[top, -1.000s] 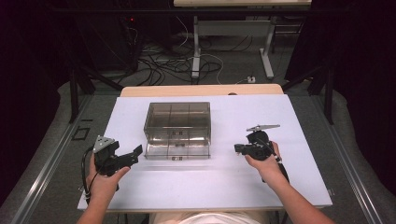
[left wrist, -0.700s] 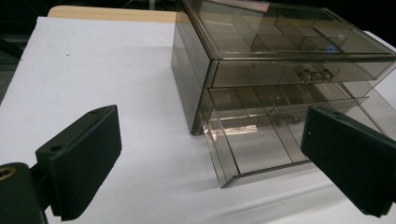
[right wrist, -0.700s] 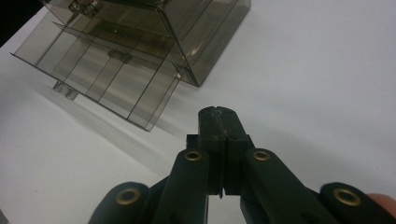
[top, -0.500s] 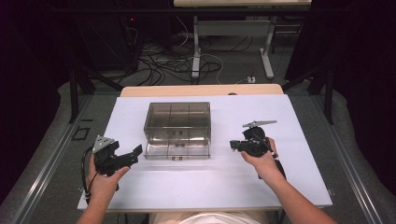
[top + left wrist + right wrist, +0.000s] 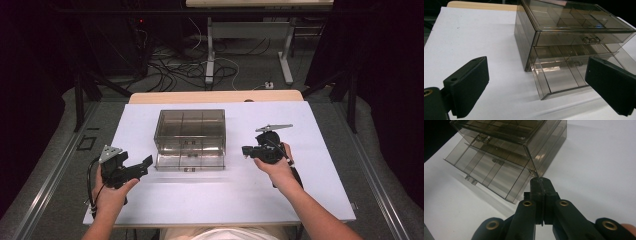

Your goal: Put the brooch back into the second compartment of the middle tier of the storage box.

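Standing mid-table (image 5: 300,200), a smoky clear drawer box (image 5: 190,132) has its bottom drawer (image 5: 189,163) pulled out toward the person. Left hand (image 5: 107,192) holds the left gripper (image 5: 142,167), jaws spread wide, aimed at the drawer. Right hand (image 5: 277,165) points the right gripper (image 5: 246,150), jaws pressed together and empty, at the box's corner.

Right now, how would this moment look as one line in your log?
left gripper: open, empty | right gripper: shut, empty | drawer box: bottom drawer pulled out | white table
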The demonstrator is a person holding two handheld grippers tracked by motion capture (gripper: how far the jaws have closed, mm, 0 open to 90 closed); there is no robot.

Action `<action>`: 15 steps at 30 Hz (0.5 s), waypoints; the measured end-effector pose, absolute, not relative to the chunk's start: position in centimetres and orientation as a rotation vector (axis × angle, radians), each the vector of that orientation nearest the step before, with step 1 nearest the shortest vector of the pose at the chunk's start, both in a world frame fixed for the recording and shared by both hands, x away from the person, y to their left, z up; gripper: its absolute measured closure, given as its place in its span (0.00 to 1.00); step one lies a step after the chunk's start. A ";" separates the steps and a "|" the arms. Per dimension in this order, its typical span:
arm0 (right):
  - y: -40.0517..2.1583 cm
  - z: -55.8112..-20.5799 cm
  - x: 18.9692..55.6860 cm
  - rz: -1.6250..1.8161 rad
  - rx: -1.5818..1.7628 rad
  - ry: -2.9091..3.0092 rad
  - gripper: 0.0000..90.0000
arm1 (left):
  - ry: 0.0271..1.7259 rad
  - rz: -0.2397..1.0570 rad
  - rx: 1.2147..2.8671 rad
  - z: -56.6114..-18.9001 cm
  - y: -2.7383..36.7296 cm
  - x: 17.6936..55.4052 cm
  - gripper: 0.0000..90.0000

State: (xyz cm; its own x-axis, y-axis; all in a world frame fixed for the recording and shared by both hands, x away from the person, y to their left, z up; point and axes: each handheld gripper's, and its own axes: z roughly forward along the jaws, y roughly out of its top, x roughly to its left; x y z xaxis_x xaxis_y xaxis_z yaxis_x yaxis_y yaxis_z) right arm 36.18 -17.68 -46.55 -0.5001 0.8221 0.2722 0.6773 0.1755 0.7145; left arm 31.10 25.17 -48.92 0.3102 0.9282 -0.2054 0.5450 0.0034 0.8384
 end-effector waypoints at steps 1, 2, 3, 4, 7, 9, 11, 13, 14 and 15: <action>-17.6 -46.5 36.2 1.228 1.451 2.268 1.00 | 1.353 0.526 1.663 -48.9 25.2 31.1 0.06; -17.5 -46.4 36.2 1.225 1.458 2.273 1.00 | 1.353 0.526 1.663 -48.9 25.2 31.1 0.06; -17.4 -46.4 36.3 1.225 1.450 2.273 1.00 | 1.353 0.525 1.663 -48.9 25.2 31.1 0.06; -17.2 -46.3 36.3 1.232 1.446 2.274 1.00 | 1.352 0.530 1.668 -48.9 25.2 31.1 0.06; -16.9 -46.1 36.4 1.223 1.439 2.281 1.00 | 1.354 0.525 1.663 -48.9 25.2 31.1 0.06; -16.7 -46.0 36.5 1.231 1.424 2.280 1.00 | 1.353 0.525 1.662 -48.9 25.2 31.1 0.06; -16.4 -45.9 36.5 1.226 1.429 2.287 1.00 | 1.354 0.523 1.663 -48.9 25.2 31.1 0.06; -16.2 -45.8 36.6 1.229 1.424 2.291 1.00 | 1.354 0.524 1.663 -48.9 25.2 31.1 0.06; -16.0 -45.8 36.6 1.231 1.419 2.289 1.00 | 1.354 0.522 1.662 -48.9 25.2 31.1 0.06; -15.9 -45.8 36.6 1.234 1.416 2.292 1.00 | 1.354 0.521 1.663 -48.9 25.2 31.1 0.06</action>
State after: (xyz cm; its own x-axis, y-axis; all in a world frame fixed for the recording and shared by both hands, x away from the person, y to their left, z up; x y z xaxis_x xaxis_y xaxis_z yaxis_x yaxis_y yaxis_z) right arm 36.62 -15.89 -45.80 -0.5310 0.8072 0.2576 0.6594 0.2028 0.7239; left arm 31.09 25.20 -48.89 0.3108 0.9270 -0.2098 0.5472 0.0060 0.8370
